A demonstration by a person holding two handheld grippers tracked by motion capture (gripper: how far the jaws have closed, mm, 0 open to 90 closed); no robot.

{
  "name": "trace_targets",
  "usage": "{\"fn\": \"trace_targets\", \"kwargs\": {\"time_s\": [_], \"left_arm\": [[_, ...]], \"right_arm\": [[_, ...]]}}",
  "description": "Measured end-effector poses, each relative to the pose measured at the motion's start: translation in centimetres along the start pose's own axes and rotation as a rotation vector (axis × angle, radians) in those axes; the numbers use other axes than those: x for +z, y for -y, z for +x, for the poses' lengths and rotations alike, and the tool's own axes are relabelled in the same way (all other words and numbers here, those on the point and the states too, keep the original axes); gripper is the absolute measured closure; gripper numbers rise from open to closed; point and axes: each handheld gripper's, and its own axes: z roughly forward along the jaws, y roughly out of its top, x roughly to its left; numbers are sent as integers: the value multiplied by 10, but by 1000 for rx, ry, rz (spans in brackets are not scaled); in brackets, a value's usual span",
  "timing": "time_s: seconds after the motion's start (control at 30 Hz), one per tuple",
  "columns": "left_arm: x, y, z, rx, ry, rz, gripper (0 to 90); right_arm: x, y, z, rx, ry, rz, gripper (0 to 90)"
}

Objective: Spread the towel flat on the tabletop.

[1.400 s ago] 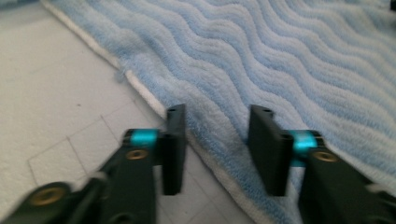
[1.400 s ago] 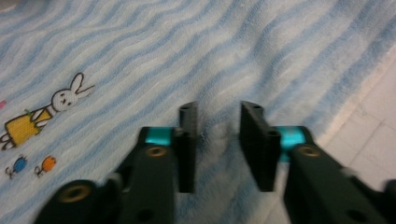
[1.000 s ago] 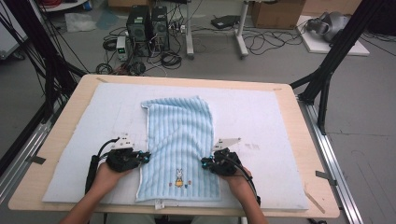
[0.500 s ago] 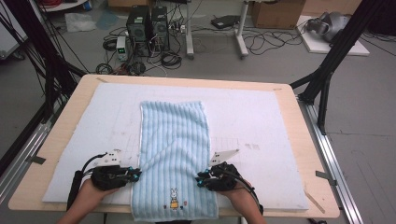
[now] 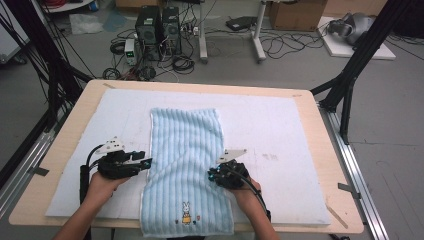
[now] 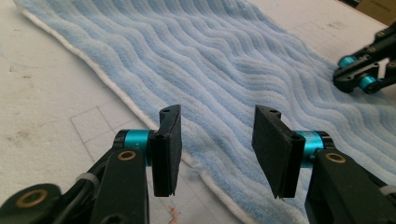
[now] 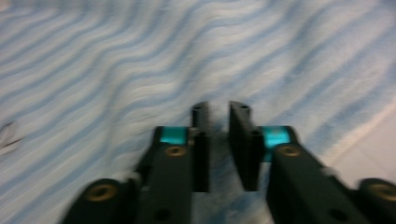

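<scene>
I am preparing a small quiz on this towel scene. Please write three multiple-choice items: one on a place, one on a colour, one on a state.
1. Where is the small rabbit picture on the towel?
A. near the end closest to the person
B. near the far end
C. in the middle

2. What colour is the towel?
A. red with dots
B. light blue with stripes
C. plain green

3. How do the jaws of the left tongs stand?
A. clamped on the towel's edge
B. apart, with nothing between the pads
C. shut on a cable

Key:
1 A: in the high view the rabbit picture sits by the near end of the towel.
2 B: the towel is light blue with stripes.
3 B: the left tongs show a wide gap above the towel's edge; they have just been opening.
</scene>
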Motion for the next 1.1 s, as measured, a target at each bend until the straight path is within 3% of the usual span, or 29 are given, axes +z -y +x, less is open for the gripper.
{"fn": "trace_targets", "kwargs": {"time_s": [0.1, 0.27, 0.4, 0.5, 0.6, 0.63, 0.67, 0.7, 0.77, 0.83, 0.93, 1.0, 1.1], "left_arm": [[0, 2, 2, 4, -7, -9, 558], [-2, 3, 4, 0, -11, -22, 573], [1, 5, 5, -2, -4, -11, 572], [4, 6, 4, 0, -2, 0, 570], [7, 6, 4, -2, 4, 2, 561], [8, 6, 4, 3, -1, 1, 561], [9, 6, 4, -1, 3, 0, 559], [10, 6, 4, 2, 5, 0, 545], [11, 6, 5, 0, 5, -2, 523], [13, 7, 6, -4, -3, -4, 488], [14, 7, 7, -9, -7, -4, 470], [14, 8, 8, -9, -8, -6, 468], [13, 8, 8, -9, -9, -10, 467]], "right_arm": [[-5, 2, 2, -12, -54, 30, 874], [-14, 15, 2, -8, -166, 29, 874], [-21, 21, 5, -18, -220, 52, 862], [-24, 21, 4, -14, -228, 30, 725], [-31, 14, -8, 46, -171, -88, 595], [-31, 14, -8, 46, -171, -88, 595], [-32, 11, -15, 67, -129, -118, 554], [-31, 4, -32, 104, -12, -144, 515], [-26, -1, -45, 121, 56, -153, 498], [-17, -10, -63, 168, 117, -163, 466], [-1, -23, -88, 226, 144, -146, 472], [10, -33, -101, 239, 190, -108, 483], [23, -44, -117, 268, 248, -101, 528]]}}
